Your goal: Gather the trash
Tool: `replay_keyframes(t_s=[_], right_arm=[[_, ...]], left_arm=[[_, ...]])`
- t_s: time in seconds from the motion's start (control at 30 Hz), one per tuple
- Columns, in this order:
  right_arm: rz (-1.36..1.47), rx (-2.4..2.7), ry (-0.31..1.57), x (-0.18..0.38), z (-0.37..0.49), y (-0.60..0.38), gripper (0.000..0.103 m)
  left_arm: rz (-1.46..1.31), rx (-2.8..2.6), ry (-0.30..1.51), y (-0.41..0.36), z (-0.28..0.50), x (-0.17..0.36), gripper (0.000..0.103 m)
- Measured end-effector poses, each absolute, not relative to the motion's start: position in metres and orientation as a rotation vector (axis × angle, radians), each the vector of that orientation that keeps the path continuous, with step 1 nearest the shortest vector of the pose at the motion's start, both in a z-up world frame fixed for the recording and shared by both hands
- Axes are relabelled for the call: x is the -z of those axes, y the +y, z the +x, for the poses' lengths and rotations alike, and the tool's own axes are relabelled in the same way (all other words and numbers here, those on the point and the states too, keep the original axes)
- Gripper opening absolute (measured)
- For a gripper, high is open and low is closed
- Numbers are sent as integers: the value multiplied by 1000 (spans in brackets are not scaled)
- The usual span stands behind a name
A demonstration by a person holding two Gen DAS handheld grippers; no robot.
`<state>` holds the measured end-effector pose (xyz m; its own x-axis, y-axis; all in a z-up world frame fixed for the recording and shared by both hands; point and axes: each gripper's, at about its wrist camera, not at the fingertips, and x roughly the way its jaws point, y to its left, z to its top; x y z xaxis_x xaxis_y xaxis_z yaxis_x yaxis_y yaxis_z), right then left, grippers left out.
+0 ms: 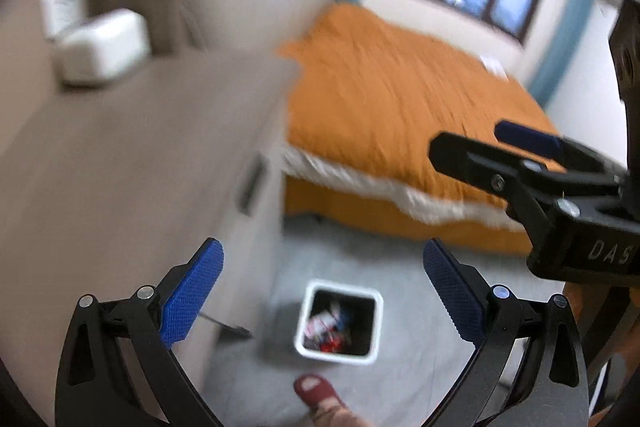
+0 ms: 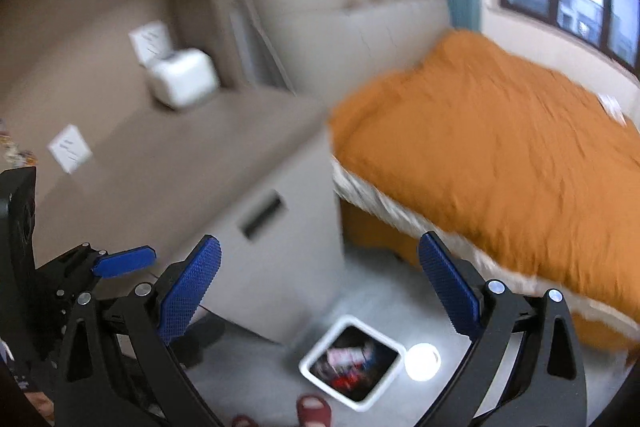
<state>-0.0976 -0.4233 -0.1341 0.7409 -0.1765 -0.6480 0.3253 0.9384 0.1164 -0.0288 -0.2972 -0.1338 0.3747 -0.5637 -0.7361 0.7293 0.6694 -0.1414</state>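
A white square trash bin [image 1: 339, 321] stands on the grey floor beside the bedside cabinet, with red, white and blue wrappers [image 1: 328, 327] inside. It also shows in the right wrist view [image 2: 352, 361]. My left gripper [image 1: 322, 267] is open and empty, held high above the bin. My right gripper [image 2: 320, 259] is open and empty, also high above the bin; it shows from the side in the left wrist view [image 1: 496, 147]. The left gripper's blue pad shows at the left of the right wrist view [image 2: 124, 261].
A beige bedside cabinet [image 1: 132, 155] carries a white box [image 1: 102, 47] and a white card [image 2: 70, 148]. A bed with an orange cover [image 1: 400, 99] lies to the right. A person's red slipper [image 1: 316, 389] is by the bin. A bright light spot [image 2: 422, 361] lies on the floor.
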Motion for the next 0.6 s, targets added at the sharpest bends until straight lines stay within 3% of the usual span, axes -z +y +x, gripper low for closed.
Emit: replay_keyframes(t_s=[0.33,0.6], right_arm=[[123,34,543,61,-44,-332,98],[-8,-42,529,32,1,-254,98]], left_arm=[[79,507,666,-177,5,53,98],[-18,267,637,-88,32,40,98]])
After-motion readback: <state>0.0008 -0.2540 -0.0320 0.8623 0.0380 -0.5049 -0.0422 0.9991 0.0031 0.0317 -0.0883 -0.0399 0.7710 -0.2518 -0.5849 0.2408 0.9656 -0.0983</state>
